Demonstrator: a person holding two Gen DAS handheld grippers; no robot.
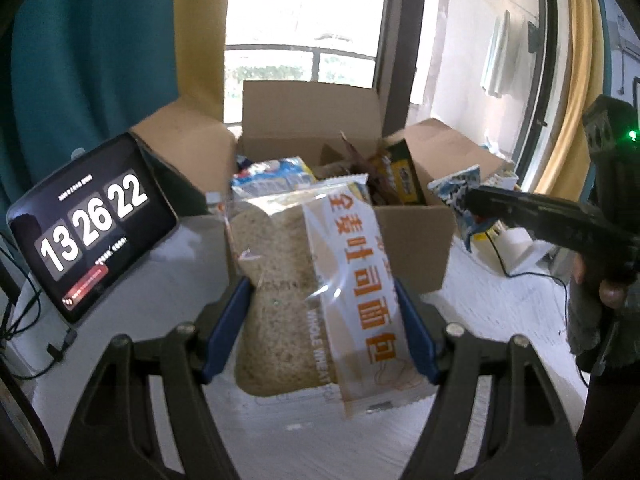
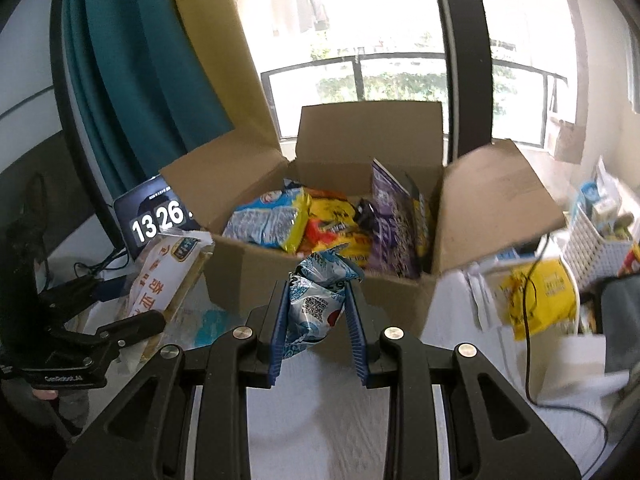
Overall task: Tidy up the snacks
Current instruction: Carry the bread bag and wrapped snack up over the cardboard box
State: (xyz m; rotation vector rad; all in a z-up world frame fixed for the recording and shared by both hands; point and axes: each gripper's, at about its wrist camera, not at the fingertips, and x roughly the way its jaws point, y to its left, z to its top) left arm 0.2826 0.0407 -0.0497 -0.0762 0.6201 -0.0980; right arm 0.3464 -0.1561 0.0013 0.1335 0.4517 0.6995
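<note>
A clear packet of whole wheat bread with an orange-lettered white band hangs above the white table, and my left gripper is shut on its sides. The right wrist view shows the same bread packet at the left, clamped in that left gripper. A crumpled blue and white snack bag is pinched between the blue pads of my right gripper, which is shut on it. From the left wrist, the right gripper holds that snack bag at the right. Both grippers hover just in front of an open cardboard box with several snack packets inside.
A tablet showing a clock leans at the box's left, with cables beside it. On the right stand a white basket with packets, a yellow packet and a black cable. The box's flaps stick out sideways. A person's hand grips the right tool.
</note>
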